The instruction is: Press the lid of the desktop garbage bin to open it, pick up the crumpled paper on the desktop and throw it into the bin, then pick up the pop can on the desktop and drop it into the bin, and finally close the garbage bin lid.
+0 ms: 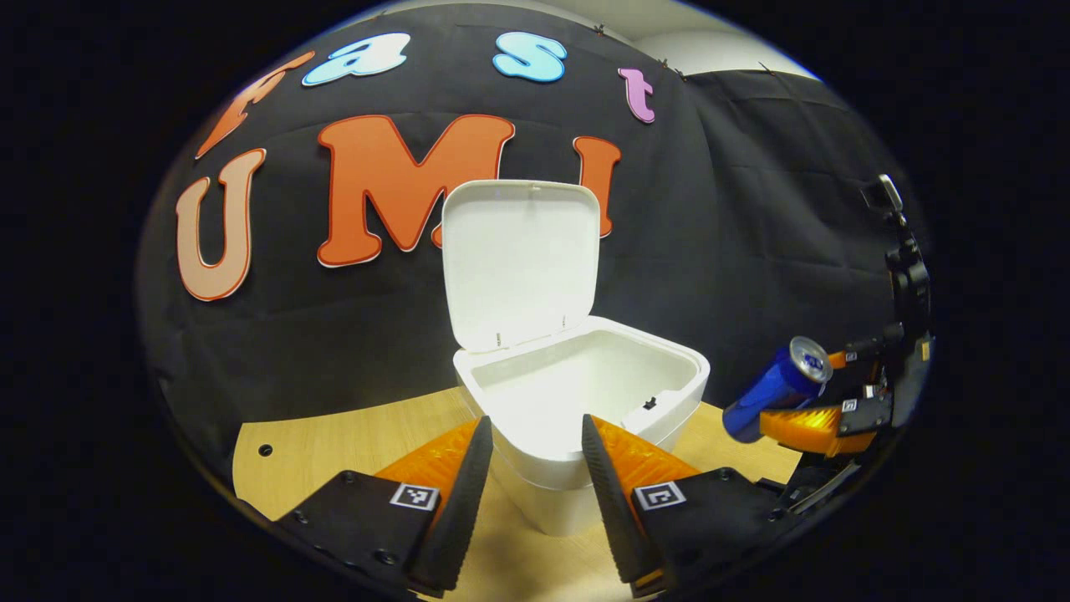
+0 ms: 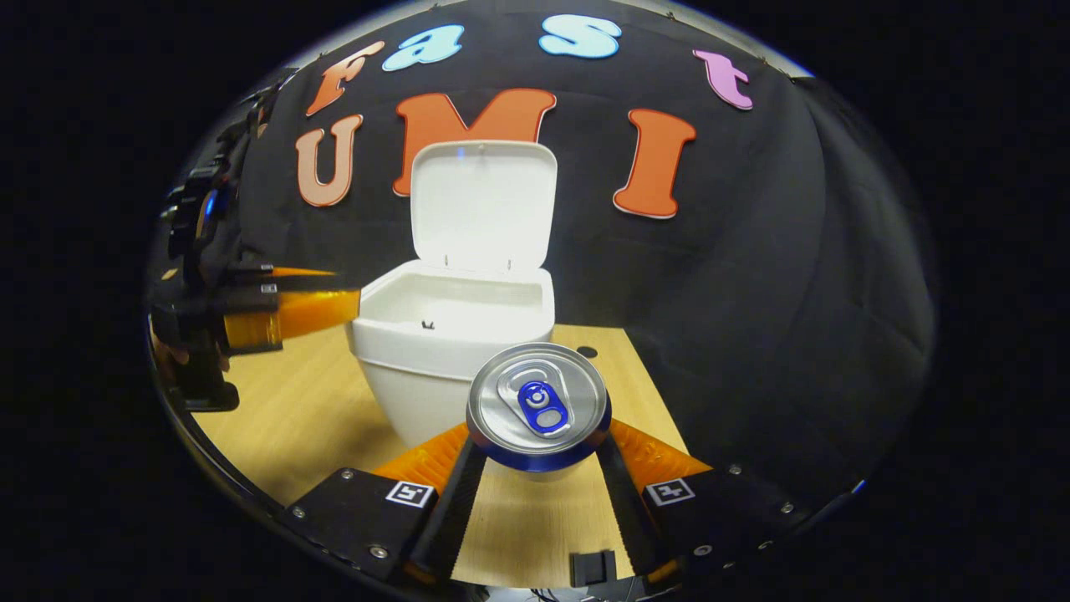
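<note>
The white garbage bin stands on the wooden desktop with its lid swung up and open. In the left gripper view my left gripper is open just in front of the bin, with nothing between its fingers. A blue pop can hangs tilted to the right of the bin, clamped in my right gripper. In the right gripper view the pop can faces me top-on, pinched between both fingers of the right gripper, in front of the bin. The left gripper reaches in from the left beside the bin.
The wooden desktop runs to a black cloth wall behind the bin. A small dark hole sits in the desktop right of the bin, another hole at the far left. A small latch shows inside the bin's rim.
</note>
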{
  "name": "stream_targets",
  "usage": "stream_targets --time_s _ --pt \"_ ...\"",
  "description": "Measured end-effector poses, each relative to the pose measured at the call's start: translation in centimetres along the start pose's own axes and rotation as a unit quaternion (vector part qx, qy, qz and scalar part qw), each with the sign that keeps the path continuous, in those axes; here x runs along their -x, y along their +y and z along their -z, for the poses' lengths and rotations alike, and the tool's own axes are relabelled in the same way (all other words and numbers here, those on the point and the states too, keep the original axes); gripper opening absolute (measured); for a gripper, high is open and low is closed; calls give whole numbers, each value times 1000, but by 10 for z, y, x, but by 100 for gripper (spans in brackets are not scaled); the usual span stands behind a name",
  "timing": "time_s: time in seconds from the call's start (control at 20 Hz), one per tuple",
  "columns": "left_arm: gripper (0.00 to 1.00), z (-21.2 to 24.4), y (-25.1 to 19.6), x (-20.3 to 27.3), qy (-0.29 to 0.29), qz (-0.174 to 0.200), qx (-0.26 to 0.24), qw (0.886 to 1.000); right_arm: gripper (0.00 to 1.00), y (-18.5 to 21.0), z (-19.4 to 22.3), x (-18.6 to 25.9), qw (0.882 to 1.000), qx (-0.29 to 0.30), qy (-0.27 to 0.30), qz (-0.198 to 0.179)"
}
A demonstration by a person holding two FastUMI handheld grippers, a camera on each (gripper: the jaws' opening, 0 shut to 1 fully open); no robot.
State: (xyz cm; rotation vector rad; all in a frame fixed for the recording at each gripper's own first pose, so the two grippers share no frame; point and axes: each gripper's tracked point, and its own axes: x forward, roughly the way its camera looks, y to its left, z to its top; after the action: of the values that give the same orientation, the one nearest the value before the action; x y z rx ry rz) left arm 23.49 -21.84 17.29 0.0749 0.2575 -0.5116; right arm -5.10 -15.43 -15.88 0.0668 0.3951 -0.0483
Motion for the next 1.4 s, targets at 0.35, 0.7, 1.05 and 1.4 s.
stream_targets --time_s 0.35,0.7,1.05,1.4 --pt "98 5 22 20 -14 -27 -24 999 77 -6 -47 2 999 25 -33 -10" --pt "98 34 49 44 7 -71 -27 997 77 -22 -90 -4 996 56 -72 -5" --pt "98 43 81 71 11 -123 -5 992 77 -3 -110 -27 993 65 -90 -37" --pt "98 59 96 91 28 -179 16 983 77 15 -92 -62 992 60 -78 -81"
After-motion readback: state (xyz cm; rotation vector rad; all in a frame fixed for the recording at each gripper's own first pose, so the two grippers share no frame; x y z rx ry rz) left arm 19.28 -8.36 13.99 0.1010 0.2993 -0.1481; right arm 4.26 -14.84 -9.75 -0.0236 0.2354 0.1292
